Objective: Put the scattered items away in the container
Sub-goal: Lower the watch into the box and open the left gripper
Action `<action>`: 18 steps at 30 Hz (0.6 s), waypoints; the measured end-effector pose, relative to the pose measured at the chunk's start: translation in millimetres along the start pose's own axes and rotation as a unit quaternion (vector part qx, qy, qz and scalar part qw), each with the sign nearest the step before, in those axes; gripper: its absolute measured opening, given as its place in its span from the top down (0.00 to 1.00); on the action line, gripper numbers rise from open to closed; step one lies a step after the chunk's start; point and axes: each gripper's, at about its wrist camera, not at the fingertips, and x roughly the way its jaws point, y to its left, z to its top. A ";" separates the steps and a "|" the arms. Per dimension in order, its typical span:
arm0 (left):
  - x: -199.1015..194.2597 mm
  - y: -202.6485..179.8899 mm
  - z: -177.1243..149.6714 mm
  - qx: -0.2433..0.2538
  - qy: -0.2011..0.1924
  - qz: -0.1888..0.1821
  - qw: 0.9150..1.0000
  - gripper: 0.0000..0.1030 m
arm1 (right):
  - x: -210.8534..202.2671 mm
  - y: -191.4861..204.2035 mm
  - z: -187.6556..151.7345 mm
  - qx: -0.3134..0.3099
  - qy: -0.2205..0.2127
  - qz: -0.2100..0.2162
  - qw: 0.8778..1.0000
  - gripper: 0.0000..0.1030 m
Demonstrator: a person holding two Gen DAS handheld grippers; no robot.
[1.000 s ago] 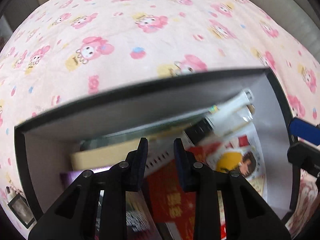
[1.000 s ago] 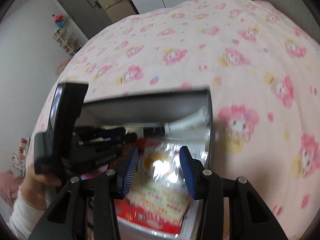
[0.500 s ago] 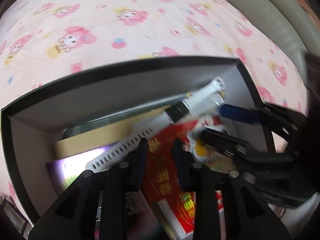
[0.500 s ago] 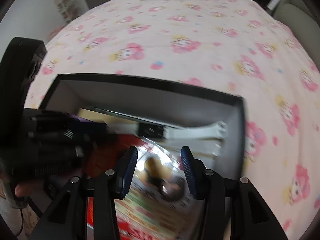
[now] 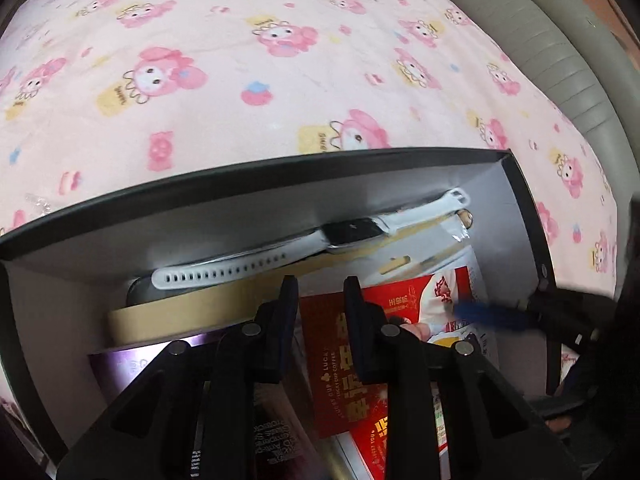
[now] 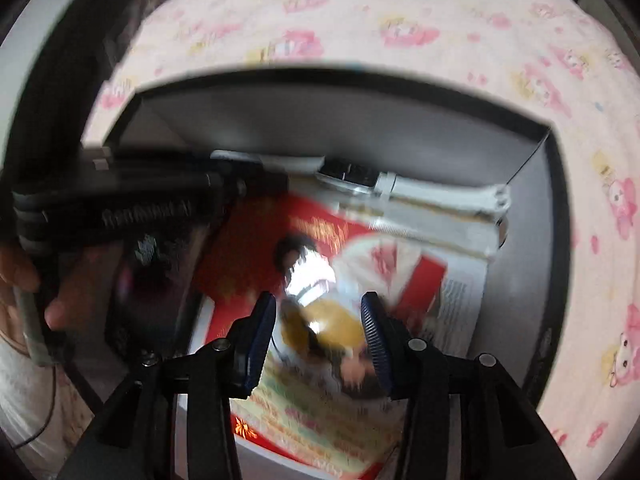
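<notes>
A black box (image 5: pixel 248 184) with grey inner walls lies on the pink cartoon bedspread. Inside, a white-strapped smartwatch (image 5: pixel 348 234) rests along the far wall, beside a tan cardboard piece (image 5: pixel 172 314), a purple packet (image 5: pixel 132 364), a red coffee packet (image 5: pixel 344 372) and a glossy snack bag (image 6: pixel 332 312). My left gripper (image 5: pixel 320 296) hovers inside the box, jaws slightly apart and empty. My right gripper (image 6: pixel 318 320) is open and empty above the snack bag; its blue fingertips (image 5: pixel 492 314) show at the right of the left wrist view. The watch also shows in the right wrist view (image 6: pixel 352 172).
The pink bedspread (image 5: pixel 240 60) surrounds the box. A grey padded edge (image 5: pixel 552 52) runs along the far right. The left gripper's body (image 6: pixel 120 200) and the hand holding it fill the left of the right wrist view.
The watch has settled flat along the far wall. Both grippers have moved deeper over the box, and the right one has swung left over the snack bag.
</notes>
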 end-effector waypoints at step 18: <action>5.3 -24.4 -18.3 0.016 0.011 -0.026 0.999 0.80 | -6.5 -3.2 -25.0 0.032 0.014 -0.004 0.999 0.60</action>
